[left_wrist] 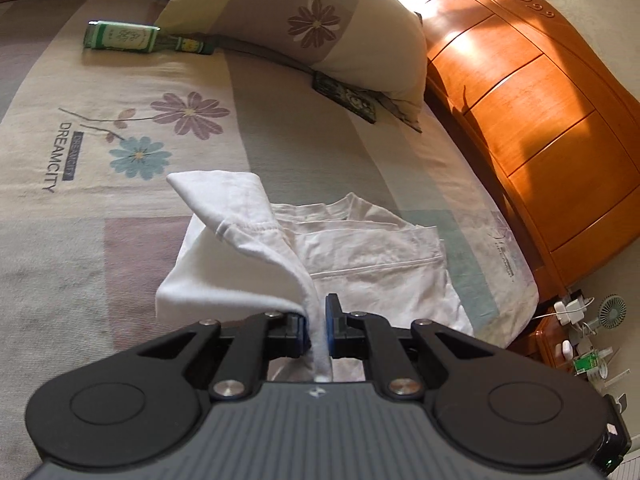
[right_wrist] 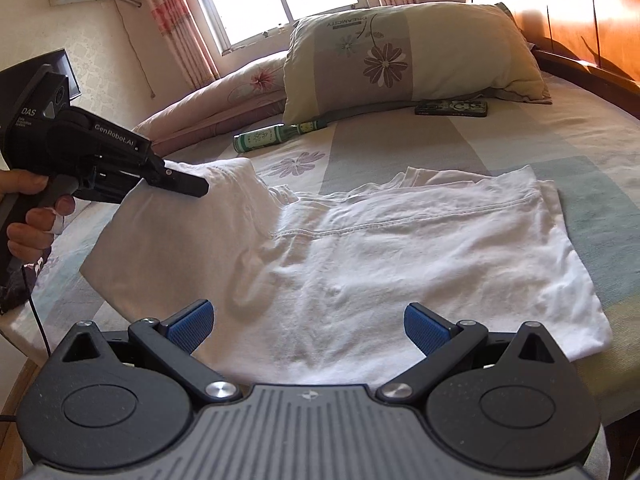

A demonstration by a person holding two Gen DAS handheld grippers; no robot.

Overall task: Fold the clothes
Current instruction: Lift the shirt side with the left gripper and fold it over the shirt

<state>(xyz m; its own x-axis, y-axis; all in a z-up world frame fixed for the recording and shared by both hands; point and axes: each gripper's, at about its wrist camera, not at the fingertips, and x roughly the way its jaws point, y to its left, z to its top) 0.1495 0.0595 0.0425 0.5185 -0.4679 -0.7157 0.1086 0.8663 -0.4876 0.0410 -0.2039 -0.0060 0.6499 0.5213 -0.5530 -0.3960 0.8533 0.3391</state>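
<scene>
A white T-shirt lies partly folded on the bed, its right side doubled over. My left gripper is shut on the shirt's left edge, and that white cloth rises from the bed in a lifted flap. In the right wrist view the left gripper comes in from the left, held by a hand, pinching the raised sleeve side. My right gripper stands open just above the shirt's near hem, nothing between its blue pads.
A flowered pillow lies at the head of the bed, with a green bottle and a small dark box in front of it. A wooden headboard stands to the right. A bedside stand with clutter is beyond the mattress edge.
</scene>
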